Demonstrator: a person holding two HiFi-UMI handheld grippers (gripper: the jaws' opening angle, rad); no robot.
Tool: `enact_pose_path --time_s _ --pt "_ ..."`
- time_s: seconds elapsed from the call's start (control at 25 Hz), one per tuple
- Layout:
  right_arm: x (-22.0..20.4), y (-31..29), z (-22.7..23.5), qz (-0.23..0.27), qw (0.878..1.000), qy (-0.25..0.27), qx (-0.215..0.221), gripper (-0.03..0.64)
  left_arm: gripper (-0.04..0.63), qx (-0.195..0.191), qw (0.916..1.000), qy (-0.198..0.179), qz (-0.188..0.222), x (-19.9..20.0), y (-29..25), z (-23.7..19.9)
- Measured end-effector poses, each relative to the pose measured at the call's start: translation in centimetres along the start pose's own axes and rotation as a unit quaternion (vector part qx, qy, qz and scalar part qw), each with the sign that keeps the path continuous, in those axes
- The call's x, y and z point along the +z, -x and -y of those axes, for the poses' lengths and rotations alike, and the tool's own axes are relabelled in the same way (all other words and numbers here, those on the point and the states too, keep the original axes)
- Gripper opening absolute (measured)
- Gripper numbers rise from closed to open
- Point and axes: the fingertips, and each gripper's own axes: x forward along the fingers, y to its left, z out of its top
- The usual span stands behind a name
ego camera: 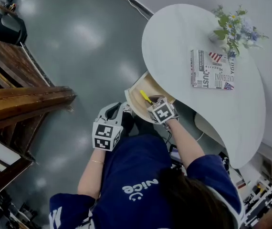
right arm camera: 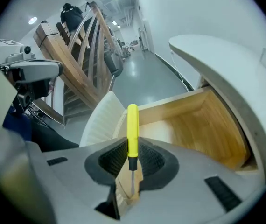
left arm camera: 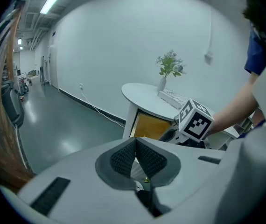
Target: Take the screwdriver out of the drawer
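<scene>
A yellow-handled screwdriver [right arm camera: 132,132] stands upright between the pads of my right gripper [right arm camera: 132,155], which is shut on it; its metal shaft points down toward the camera. The head view shows the screwdriver [ego camera: 145,97] sticking out ahead of the right gripper [ego camera: 154,103], above the open wooden drawer [ego camera: 143,87] under the white table [ego camera: 174,37]. The drawer [right arm camera: 203,120] looks empty inside. My left gripper [ego camera: 121,109] hangs left of the drawer, away from it. Its pads [left arm camera: 123,160] meet with nothing between them; the gripper [left arm camera: 136,146] is shut.
On the table lie a printed book [ego camera: 212,69] and a small vase of flowers [ego camera: 232,30]. A wooden staircase [ego camera: 16,94] stands at the left. The drawer's white ribbed front [right arm camera: 100,122] faces me. A person is on the stairs [right arm camera: 72,15] in the distance.
</scene>
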Motion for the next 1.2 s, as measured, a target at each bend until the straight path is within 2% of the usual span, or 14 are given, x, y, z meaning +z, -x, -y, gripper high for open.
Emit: enact_pose_path --time_s 0.32,0.68,1.0,1.2 --pt "1.6 3.0 -0.6 0.047 0.998 -0.035 -0.029 0.074 0.003 -0.021 0.9995 -0.010 0.022 2.2 -0.4 0.1" --pt "2.6 7.0 -0.4 0.108 0.988 -0.093 -0.066 0.074 0.003 -0.058 0.9963 -0.042 0.047 5.3 -1.6 1.5" --pt "3.0 11.5 0.9 0.176 0.966 -0.149 -0.119 0.074 0.003 -0.065 0.9924 -0.066 0.082 8.0 -2.1 2.4" --pt "3.2 14.6 2.2 0.223 0.943 -0.190 -0.159 0.074 0.003 -0.088 0.9896 -0.072 0.088 9.3 -2.8 3.7"
